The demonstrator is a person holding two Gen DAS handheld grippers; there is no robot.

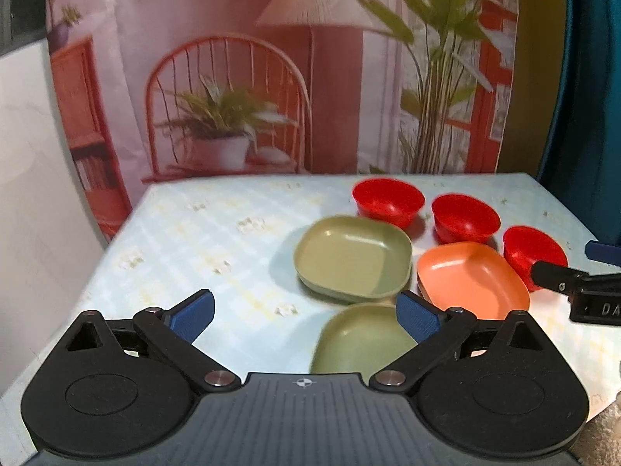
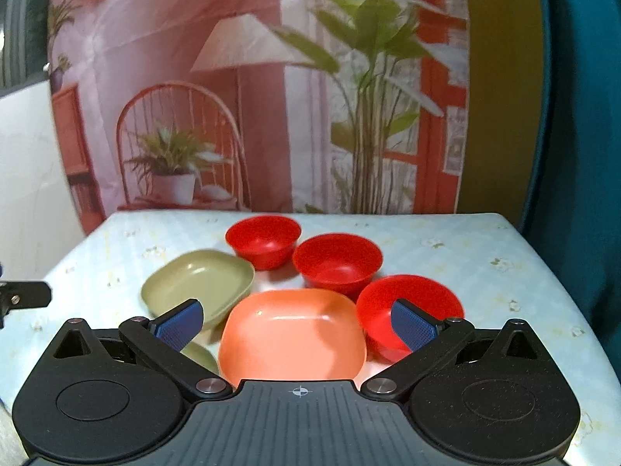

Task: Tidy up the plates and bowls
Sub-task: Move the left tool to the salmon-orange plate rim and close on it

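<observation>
Counter (image 2: 485,272) with pale checked cloth carries all the dishes, grouped right of centre. Far green plate (image 1: 351,256) and orange plate (image 2: 293,334) lie side by side; near green plate (image 1: 361,339) is partly hidden behind the left tool (image 1: 304,316). Three red bowls (image 2: 337,262) sit in a row behind them. Both the left tool and the right tool (image 2: 297,324) are spread wide, holding nothing. Dishes look like light, stiff, smooth plastic; judged best pinched at a rim. Edges blurred.
</observation>
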